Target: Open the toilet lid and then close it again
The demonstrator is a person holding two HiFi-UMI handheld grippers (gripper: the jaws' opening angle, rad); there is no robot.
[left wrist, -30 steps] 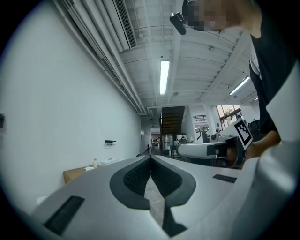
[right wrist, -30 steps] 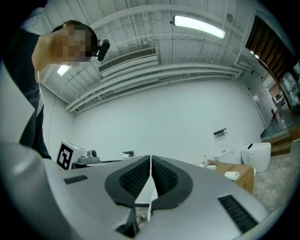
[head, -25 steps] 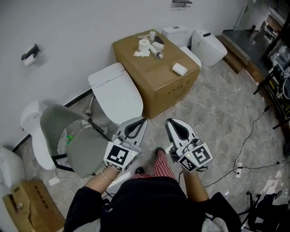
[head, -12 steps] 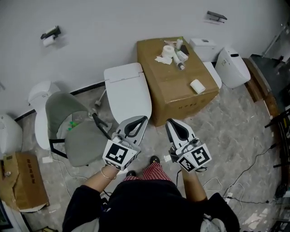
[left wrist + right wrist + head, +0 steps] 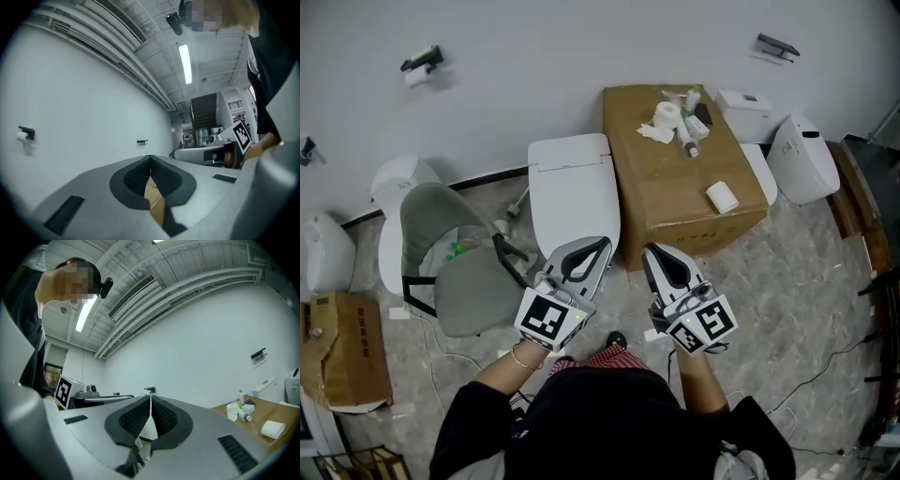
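A white toilet [image 5: 574, 192] stands against the wall with its lid down flat. In the head view both grippers are held low in front of me, just short of the toilet's front edge and not touching it. My left gripper [image 5: 601, 245] is shut and empty, with its tips over the bowl's front rim. My right gripper [image 5: 649, 252] is shut and empty, over the floor between toilet and box. In the left gripper view the pads [image 5: 140, 176] meet. In the right gripper view the pads [image 5: 161, 417] meet too, and the toilet is mostly hidden behind them.
A big cardboard box [image 5: 680, 178] with paper rolls on top stands right of the toilet. A grey chair [image 5: 455, 277] crowds its left side. More toilets sit at far left [image 5: 389, 202] and far right [image 5: 803, 159]. Cables lie on the marble floor.
The head view has swung so the toilet and box now sit more centred and square ahead. Both grippers stay shut in the same spot before me.
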